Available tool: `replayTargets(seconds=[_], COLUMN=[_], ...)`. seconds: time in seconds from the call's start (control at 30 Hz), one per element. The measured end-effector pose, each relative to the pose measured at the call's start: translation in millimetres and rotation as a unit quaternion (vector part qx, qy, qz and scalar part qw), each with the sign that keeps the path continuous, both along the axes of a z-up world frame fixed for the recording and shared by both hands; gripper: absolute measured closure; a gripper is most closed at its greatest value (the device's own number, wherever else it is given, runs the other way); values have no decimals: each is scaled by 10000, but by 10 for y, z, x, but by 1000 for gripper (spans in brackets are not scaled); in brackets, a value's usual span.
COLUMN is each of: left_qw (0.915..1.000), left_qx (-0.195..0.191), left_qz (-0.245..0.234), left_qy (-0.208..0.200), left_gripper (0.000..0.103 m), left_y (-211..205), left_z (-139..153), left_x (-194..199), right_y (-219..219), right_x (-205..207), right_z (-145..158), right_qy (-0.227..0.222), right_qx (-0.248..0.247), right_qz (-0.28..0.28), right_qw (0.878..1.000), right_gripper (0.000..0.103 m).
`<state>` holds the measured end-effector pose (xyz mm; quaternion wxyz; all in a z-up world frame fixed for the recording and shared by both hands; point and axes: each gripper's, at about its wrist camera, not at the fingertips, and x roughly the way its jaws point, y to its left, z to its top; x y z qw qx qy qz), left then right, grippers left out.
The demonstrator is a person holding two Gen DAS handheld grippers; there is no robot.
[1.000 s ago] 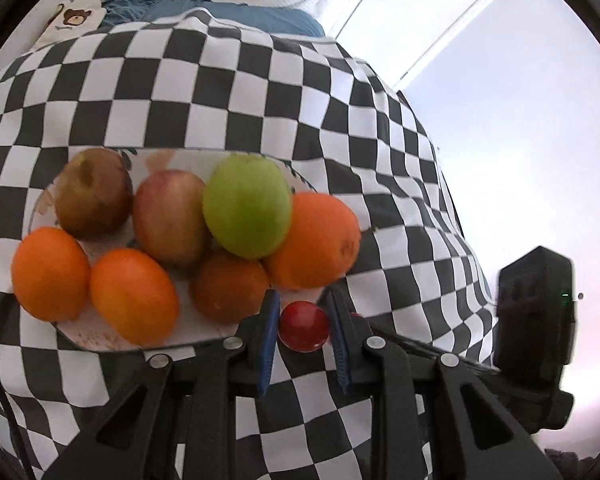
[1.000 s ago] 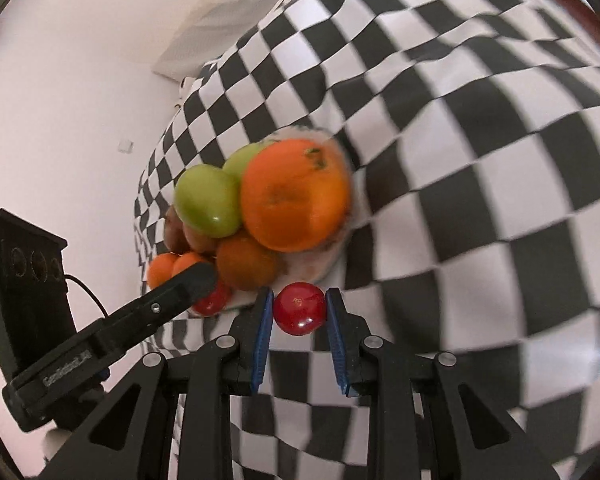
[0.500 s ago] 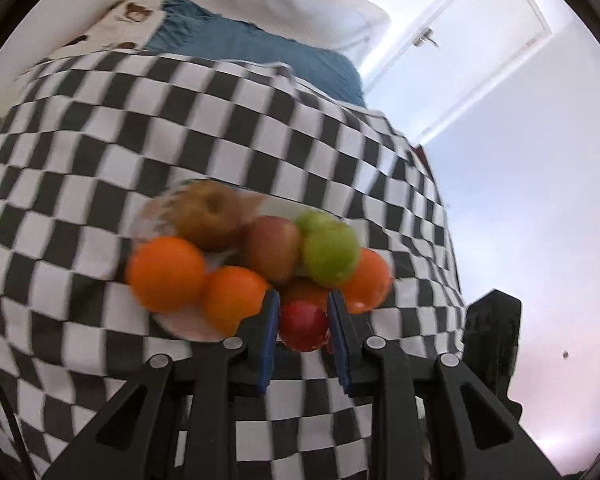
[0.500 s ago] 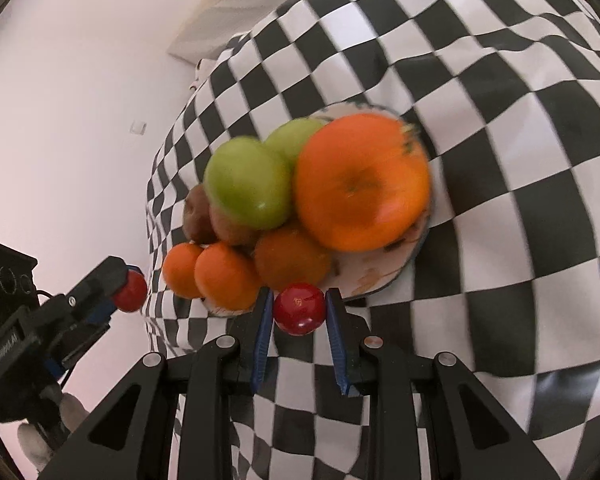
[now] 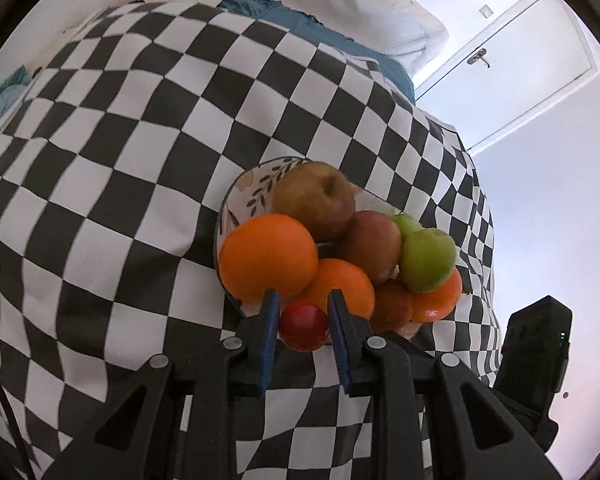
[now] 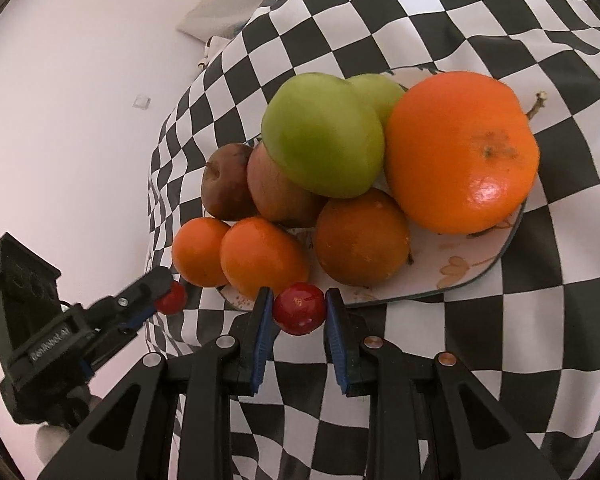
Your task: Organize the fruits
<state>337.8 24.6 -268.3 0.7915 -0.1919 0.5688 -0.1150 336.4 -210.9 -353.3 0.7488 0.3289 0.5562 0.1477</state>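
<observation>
A white patterned plate [image 5: 244,196] [image 6: 484,256] on the checkered cloth is piled with oranges [image 5: 268,258] [image 6: 460,152], green apples [image 5: 428,260] [image 6: 324,144] and brownish-red apples [image 5: 316,200] [image 6: 226,180]. My left gripper [image 5: 303,326] is shut on a small red fruit [image 5: 303,327] at the plate's near rim. My right gripper [image 6: 299,308] is shut on another small red fruit [image 6: 299,309] just in front of the plate's rim. In the right wrist view the left gripper [image 6: 168,296] shows at lower left, its red fruit [image 6: 173,298] beside the oranges.
The black-and-white checkered cloth [image 5: 120,160] [image 6: 560,320] drapes over the table and falls away at its edges. A bed with blue bedding [image 5: 300,20] and a white pillow lies behind. A white door [image 5: 512,60] stands at the far right. The right gripper's body [image 5: 536,352] is at lower right.
Both grippers have shifted sideways with their red fruits held. In the left wrist view the plate slid from left to centre-right; in the right wrist view it grew larger and nearer.
</observation>
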Motion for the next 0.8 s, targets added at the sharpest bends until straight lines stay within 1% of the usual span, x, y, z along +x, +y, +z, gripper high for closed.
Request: replayTargets(seconds=[0.17, 0.2, 0.23, 0.27, 0.3, 0.33, 0.37, 0.4, 0.43, 0.5, 0.53, 0.57, 0.6, 0.67, 0.73, 0.8], left_qw=[9999, 9999, 9999, 9999, 9999, 9999, 9999, 9998, 9998, 9996, 9993, 9987, 9969, 9917, 9847, 9776], left_qx=[-20, -25, -33, -61, -70, 17, 128, 164, 190, 284, 359, 493, 763, 1268, 1724, 2077], left_qz=[75, 71, 75, 80, 73, 63, 52, 39, 33, 56, 63, 69, 54, 11, -100, -235], left_qy=[113, 115, 123, 125, 109, 89, 73, 52, 16, -49, -82, -120, -184, -216, -249, -250], left_gripper=[80, 80, 77, 70, 61, 54, 36, 26, 20, 19, 19, 19, 19, 18, 18, 18], left_y=[-15, -12, -10, -9, -10, -22, -31, -32, -30, -19, -13, -16, -34, -71, -113, -167], left_z=[-51, -51, -50, -48, -44, -35, -20, -5, 17, 81, 111, 144, 192, 246, 285, 309], left_x=[28, 29, 31, 31, 37, 40, 42, 41, 37, 23, 16, 3, -22, -71, -152, -231], right_y=[74, 61, 51, 42, 34, 26, 16, 25, 8, -37, -56, -73, -88, -91, -88, -154], right_x=[60, 56, 54, 46, 43, 38, 35, 46, 36, 6, -10, -27, -51, -91, -134, -209], right_z=[23, 36, 55, 93, 133, 172, 214, 239, 273, 350, 390, 442, 505, 612, 696, 767], right_qy=[14, 30, 13, -58, -107, -169, -233, -246, -274, -309, -322, -345, -348, -344, -305, -235], right_qx=[-80, -111, -95, -67, -90, -99, -81, -115, -139, -223, -311, -448, -722, -1303, -1888, -2264], right_qz=[-121, -152, -195, -254, -293, -333, -361, -392, -423, -470, -490, -489, -458, -389, -316, -293], right_qw=[9999, 9998, 9998, 9996, 9995, 9993, 9990, 9989, 9986, 9982, 9978, 9972, 9957, 9901, 9810, 9733], right_gripper=[74, 72, 65, 52, 45, 35, 34, 34, 34, 29, 22, 15, 12, 11, 11, 11])
